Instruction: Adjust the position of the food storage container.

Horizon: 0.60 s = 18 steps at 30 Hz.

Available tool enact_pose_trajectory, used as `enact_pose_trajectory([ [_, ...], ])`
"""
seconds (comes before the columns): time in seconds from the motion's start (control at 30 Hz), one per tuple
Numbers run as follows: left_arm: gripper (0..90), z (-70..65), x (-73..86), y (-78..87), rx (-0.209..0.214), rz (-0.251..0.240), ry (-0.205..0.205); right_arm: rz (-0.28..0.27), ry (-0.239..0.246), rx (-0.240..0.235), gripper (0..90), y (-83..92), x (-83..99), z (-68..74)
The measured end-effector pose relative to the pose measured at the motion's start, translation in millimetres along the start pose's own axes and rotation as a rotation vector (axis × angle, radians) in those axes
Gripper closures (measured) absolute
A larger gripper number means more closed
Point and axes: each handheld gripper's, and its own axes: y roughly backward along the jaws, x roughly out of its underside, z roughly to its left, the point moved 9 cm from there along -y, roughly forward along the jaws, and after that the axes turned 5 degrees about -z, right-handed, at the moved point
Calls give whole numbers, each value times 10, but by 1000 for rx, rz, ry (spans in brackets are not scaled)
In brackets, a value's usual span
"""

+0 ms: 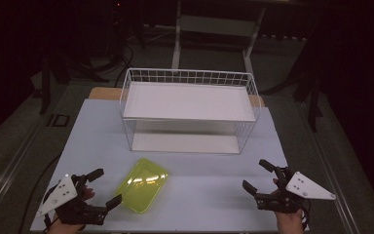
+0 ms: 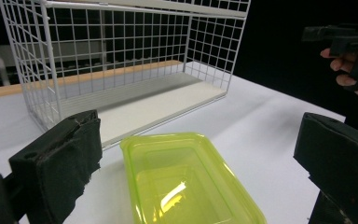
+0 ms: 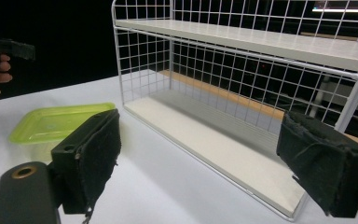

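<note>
Quick headcount of what you've got in front of you. One yellow-green plastic container [image 1: 141, 185] sitting on the surface [image 1: 204, 195], and that's the only loose item you have. One white wire rack [image 1: 190, 109] behind it, with two shelves: one upper shelf [image 1: 190, 100] and one lower shelf [image 1: 185, 143]. You're holding two grippers, so one left gripper [image 1: 108, 187] and one right gripper [image 1: 256, 175], each with two black jaws, four jaws total. Each gripper carries one grey three-cornered plate, so two plates. One surface under it all.
</note>
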Motion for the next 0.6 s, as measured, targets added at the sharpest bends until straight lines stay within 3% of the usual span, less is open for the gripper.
enact_pose_trajectory([
  [0.13, 14, 9, 1, 7, -19, 0, -41, 1, -5, -2, 136, -3, 4, -1],
  [0.2, 14, 8, -3, 6, -7, 8, -5, -1, -8, -2, 136, 1, -2, 2],
  [0.23, 15, -1, -37, 15, 9, -17, 20, -2, -9, 0, 136, 4, -5, 4],
  [0.3, 14, -7, -54, 17, 18, -10, 34, -3, -11, -2, 136, 8, -9, 9],
  [0.37, 15, -13, -109, 36, 16, -8, 40, -4, -11, -4, 136, 11, -13, 14],
  [0.47, 15, -12, -138, 62, -10, 36, 3, -5, -17, -2, 135, 8, -14, 13],
  [0.53, 14, -46, -124, 92, 47, 43, 25, -3, -19, -4, 136, 1, -10, 14],
  [0.57, 14, -46, -124, 92, 47, 43, 25, -2, -17, -4, 136, -2, -8, 16],
  [0.6, 15, -31, -38, 89, 56, 79, 55, -1, -16, -3, 136, -5, -8, 21],
])
